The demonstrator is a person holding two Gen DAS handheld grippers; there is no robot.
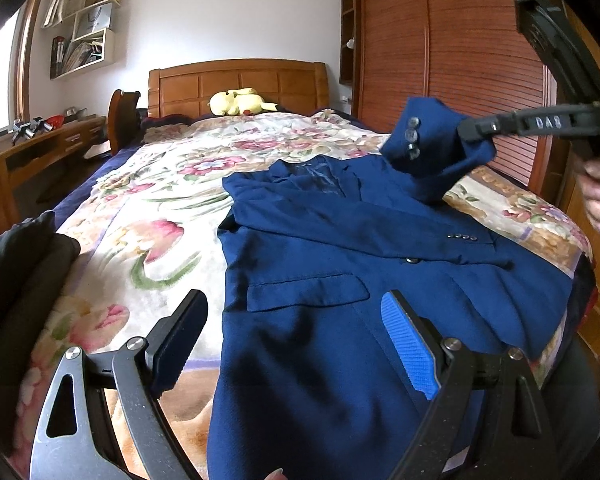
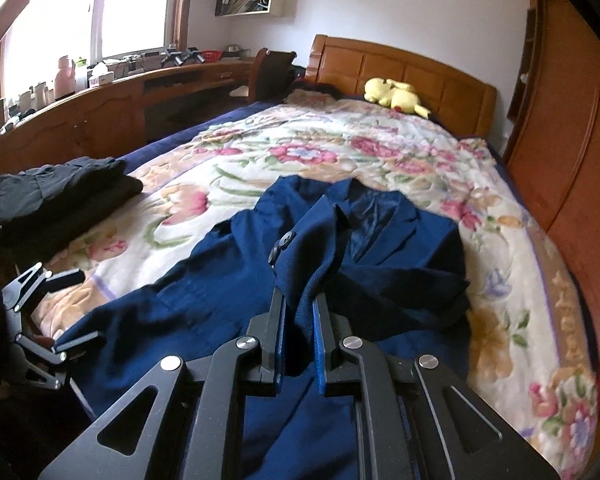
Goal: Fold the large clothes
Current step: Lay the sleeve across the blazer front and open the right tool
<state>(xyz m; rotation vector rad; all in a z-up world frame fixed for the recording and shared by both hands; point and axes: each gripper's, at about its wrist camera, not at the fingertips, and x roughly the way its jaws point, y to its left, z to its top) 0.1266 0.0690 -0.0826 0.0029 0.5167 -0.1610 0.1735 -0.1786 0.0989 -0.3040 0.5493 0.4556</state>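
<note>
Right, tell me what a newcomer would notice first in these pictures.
The eye goes first to the dark blue suit jacket spread front-up on the floral pink-and-cream blanket covering the bed. Next, the right gripper is shut on the jacket's buttoned sleeve cuff, lifted above the jacket, while the left gripper hangs open over the hem. A yellow plush toy lies by the wooden headboard.

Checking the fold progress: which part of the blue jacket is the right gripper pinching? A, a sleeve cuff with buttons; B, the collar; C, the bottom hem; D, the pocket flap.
A: the right gripper is shut on the sleeve cuff, its buttons showing, lifted above the blue jacket.
</note>
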